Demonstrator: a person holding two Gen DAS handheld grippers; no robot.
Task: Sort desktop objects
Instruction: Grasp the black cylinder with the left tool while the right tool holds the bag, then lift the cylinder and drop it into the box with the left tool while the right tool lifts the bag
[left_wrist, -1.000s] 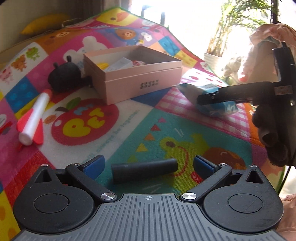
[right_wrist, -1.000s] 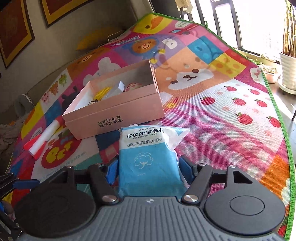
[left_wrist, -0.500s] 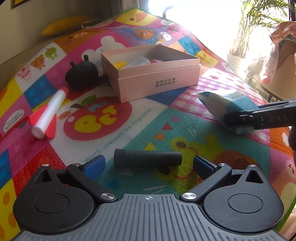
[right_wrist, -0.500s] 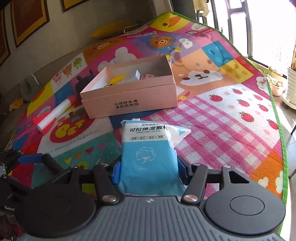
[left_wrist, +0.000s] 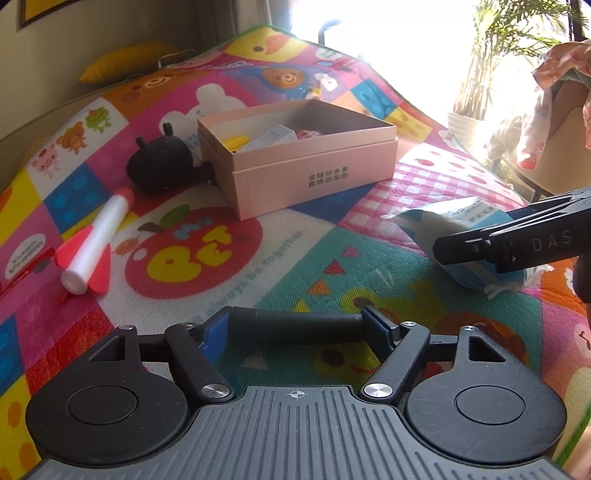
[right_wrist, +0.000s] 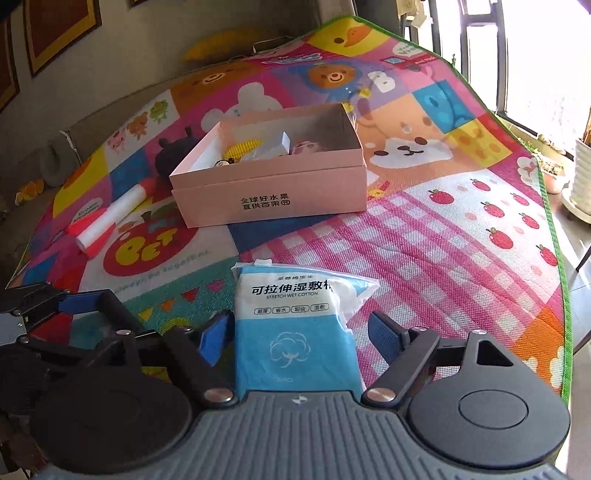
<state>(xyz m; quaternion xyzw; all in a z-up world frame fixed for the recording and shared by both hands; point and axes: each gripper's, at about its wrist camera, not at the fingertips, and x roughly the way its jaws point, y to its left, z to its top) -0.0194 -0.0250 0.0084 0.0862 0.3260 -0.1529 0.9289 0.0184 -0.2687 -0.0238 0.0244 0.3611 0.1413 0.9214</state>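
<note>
Now my left tool (left_wrist: 297, 326) is closing onto the black cylinder (left_wrist: 295, 326); my right tool (right_wrist: 301, 332) is opening, freeing the wipes pack (right_wrist: 295, 332) short of the box (right_wrist: 273, 192).

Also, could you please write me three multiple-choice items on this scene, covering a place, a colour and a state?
1. Where is the black plush toy? A beside the pink box; B inside it; C on the cotton pack.
2. What colour are the toy rocket fins? A green; B red; C blue.
3. The pink box is: A lidded; B overturned; C open-topped.
Answers: A, it sits outside, against the box's wall; B, red fins flank the white body; C, no lid covers it.
</note>
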